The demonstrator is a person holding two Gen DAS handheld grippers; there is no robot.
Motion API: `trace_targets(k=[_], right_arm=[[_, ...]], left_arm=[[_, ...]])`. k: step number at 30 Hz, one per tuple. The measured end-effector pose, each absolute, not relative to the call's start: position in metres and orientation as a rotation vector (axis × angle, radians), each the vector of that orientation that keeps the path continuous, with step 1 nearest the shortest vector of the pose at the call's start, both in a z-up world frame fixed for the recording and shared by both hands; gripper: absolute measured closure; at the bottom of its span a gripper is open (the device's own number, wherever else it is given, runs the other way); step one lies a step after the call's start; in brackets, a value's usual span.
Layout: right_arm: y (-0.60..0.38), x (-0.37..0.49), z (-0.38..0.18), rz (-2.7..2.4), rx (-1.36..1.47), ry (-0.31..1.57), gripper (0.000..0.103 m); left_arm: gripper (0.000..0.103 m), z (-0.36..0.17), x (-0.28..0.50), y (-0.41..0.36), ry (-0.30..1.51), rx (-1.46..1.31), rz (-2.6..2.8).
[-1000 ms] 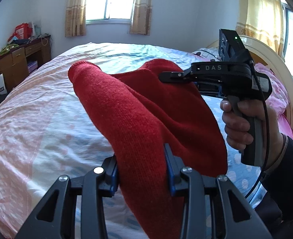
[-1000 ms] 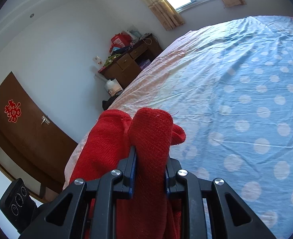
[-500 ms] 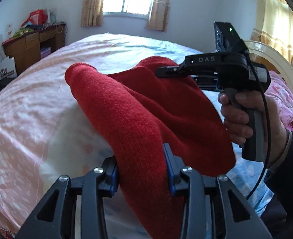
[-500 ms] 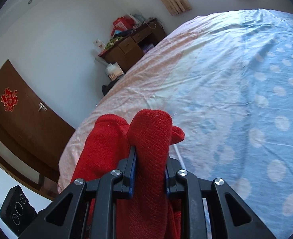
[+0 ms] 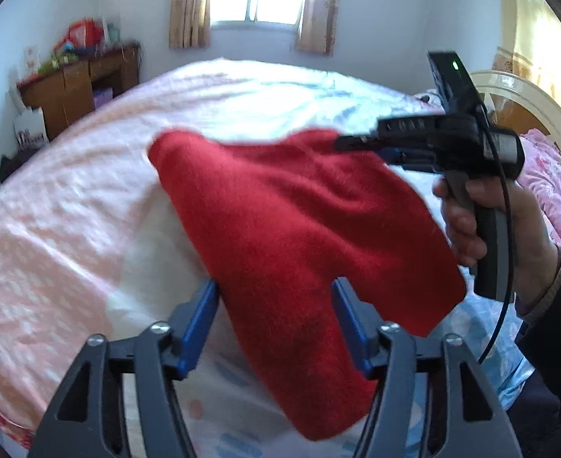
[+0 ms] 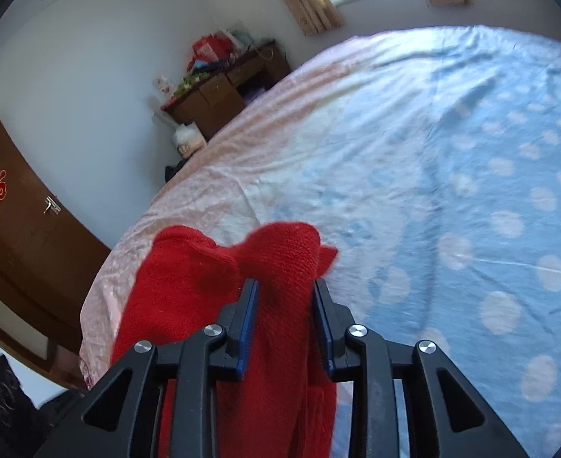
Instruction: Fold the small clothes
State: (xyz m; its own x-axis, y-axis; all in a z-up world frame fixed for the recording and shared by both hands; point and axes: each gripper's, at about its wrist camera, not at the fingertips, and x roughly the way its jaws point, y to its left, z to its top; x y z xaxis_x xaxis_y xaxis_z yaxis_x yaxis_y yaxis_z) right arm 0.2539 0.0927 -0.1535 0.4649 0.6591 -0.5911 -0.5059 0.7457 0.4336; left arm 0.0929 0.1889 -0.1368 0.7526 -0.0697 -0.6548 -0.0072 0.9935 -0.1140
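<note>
While your right gripper pinched the red knit garment above the bed, your left gripper gaped around it, so lowering it flat and taut looked wise.

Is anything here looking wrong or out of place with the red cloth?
One thing: the left gripper stands open, the red garment loose between its fingers, while the right gripper clamps its other end above the bed.
</note>
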Motion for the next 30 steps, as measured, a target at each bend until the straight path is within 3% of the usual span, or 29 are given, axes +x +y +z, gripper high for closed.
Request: trace_targets(k=[2,4,7,13,18,26,30], right_arm=[[0.083,0.237,-0.141,0.729,0.224,0.764,0.063],[0.077,0.214,-0.13,0.798,0.251,0.716,0.049],[0.078,0.179,-0.128,0.933,0.246,0.697,0.042],[0.088,0.167,-0.18,0.957,0.233,0.828,0.044],[0.079,0.169,-0.177,0.947,0.273,0.824,0.044],[0.045,0.116,-0.133,0.696,0.184,0.641,0.04],[0.037,0.095,-0.109,0.618,0.134,0.515,0.033]], left_arm=[[0.015,-0.125,0.088,0.188,0.661,-0.085,-0.005],[0.012,-0.122,0.09,0.19,0.635,-0.051,0.055],[0.012,-0.134,0.1,0.195,0.675,-0.037,0.139],[0.005,-0.16,0.098,0.211,0.726,-0.131,0.177],[0.004,-0.154,0.093,0.2,0.73,-0.113,0.194],[0.003,-0.119,0.077,0.196,0.656,-0.082,0.159],[0.003,-0.105,0.072,0.192,0.615,-0.081,0.144]])
